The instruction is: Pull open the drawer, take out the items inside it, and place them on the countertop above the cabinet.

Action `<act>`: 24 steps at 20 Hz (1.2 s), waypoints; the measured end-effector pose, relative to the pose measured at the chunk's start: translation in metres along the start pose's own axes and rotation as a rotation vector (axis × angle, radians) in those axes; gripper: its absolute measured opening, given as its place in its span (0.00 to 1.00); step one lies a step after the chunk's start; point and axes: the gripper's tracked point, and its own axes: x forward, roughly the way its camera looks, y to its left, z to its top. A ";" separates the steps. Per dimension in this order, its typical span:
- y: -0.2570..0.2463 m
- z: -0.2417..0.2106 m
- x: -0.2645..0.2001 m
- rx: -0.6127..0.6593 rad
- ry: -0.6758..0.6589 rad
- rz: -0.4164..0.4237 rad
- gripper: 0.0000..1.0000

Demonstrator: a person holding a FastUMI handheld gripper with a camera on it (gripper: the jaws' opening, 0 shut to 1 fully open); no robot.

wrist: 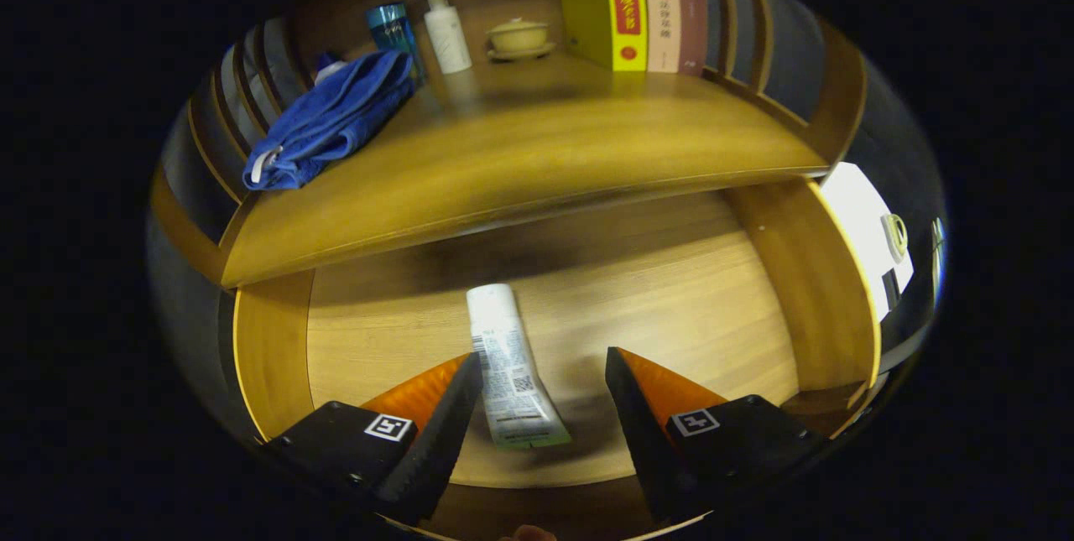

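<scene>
On the surface (520,163) above the open drawer (671,289), a blue towel (331,117) lies furthest left, then a blue bottle (393,29), a white pump bottle (445,33), a lidded cup (518,38) and upright books (642,4). Below, a white tube (508,365) lies flat on the drawer floor between the fingers of the released claw (544,373), closer to the left finger, unpinched.
</scene>
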 end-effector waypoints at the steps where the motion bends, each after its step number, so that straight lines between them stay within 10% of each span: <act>1: 0.002 -0.005 0.003 -0.008 0.040 -0.003 0.96; 11: 0.006 -0.035 0.024 -0.042 0.230 -0.043 0.96; 17: 0.012 -0.035 0.019 -0.054 0.163 -0.066 0.53; 24: 0.024 -0.026 -0.017 -0.117 0.030 -0.037 0.36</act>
